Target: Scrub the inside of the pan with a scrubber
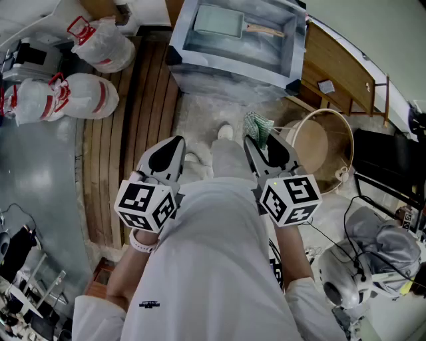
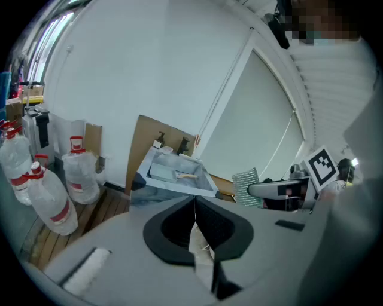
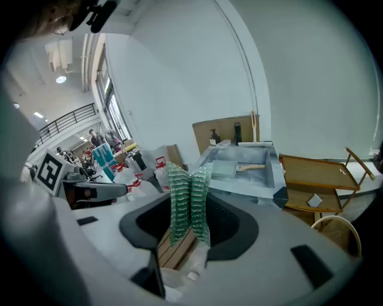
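A pale square pan (image 1: 218,20) with a wooden handle lies inside a steel basin (image 1: 193,56) on the floor ahead of me. It also shows in the left gripper view as the pan (image 2: 163,172) and in the right gripper view as the pan (image 3: 225,169). My right gripper (image 1: 257,141) is shut on a green scrubber (image 1: 257,126), held up at waist height far from the pan. The scrubber (image 3: 188,200) stands upright between its jaws. My left gripper (image 1: 177,141) is shut with nothing in it, level with the right one.
Large clear water jugs (image 1: 100,41) with red labels stand at the left on a wooden slatted floor (image 1: 136,126). A wooden cart (image 1: 336,66) and a round tub (image 1: 325,143) are at the right. Cables and gear (image 1: 373,266) lie at the lower right.
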Demonstrator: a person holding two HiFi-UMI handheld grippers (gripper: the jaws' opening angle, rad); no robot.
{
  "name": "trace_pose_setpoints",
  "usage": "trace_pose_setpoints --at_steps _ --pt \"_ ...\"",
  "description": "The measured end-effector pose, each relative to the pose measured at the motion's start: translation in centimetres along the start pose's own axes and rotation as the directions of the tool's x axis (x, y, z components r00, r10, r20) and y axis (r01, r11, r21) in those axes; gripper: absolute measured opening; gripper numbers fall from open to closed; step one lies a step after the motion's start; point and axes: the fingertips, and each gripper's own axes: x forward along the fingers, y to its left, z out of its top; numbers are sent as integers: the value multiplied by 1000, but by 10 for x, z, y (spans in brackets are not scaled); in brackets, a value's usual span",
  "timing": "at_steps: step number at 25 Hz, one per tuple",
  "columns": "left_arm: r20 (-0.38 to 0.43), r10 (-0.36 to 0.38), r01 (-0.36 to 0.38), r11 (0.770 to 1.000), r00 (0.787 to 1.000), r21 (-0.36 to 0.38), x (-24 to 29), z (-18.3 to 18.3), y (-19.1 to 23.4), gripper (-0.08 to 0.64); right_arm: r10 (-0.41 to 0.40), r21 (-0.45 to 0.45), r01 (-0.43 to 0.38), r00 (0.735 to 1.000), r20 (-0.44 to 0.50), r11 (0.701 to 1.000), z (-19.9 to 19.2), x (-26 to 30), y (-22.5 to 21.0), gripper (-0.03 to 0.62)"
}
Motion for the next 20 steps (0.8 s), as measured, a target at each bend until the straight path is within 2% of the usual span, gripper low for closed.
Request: trace_pose_setpoints --at_steps 6,20 --pt "24 15 -15 1000 1000 -2 -29 -15 -43 6 19 -9 -19 1000 8 1000 -20 -48 4 153" --pt "25 54 -55 997 998 47 -15 -37 -136 6 73 38 -74 997 20 997 -54 -120 -63 156"
